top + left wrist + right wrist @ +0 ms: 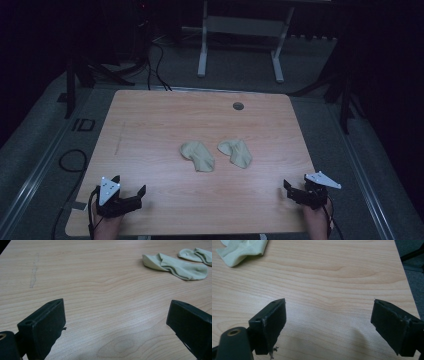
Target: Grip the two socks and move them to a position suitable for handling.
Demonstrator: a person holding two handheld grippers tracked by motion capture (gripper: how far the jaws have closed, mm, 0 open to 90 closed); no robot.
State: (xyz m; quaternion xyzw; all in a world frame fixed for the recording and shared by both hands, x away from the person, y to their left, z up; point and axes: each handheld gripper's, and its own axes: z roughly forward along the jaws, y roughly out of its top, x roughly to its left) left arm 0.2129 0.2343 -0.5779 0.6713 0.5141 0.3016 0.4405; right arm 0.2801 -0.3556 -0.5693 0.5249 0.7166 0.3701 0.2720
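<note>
Tools point(130, 192) point(295, 186) gape, well short of socks point(197, 155).

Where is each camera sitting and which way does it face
High view: above the person's side, looking forward and down on the table; left gripper, right gripper and both hands show.
Left gripper view: looks along its open jaws at both socks.
Right gripper view: looks along its open jaws at one sock.
Shared: the left sock and right sock.

table: point(150, 115) light wood grain, rounded corners
grommet hole: point(238, 106) round, grey, near the table's far edge, right of middle
scuff mark: point(33, 271) pale streak toward the table's left edge
white frame: point(240, 30) stood on the floor beyond the far edge
cables: point(157, 65) black, on the floor past the far-left corner
</note>
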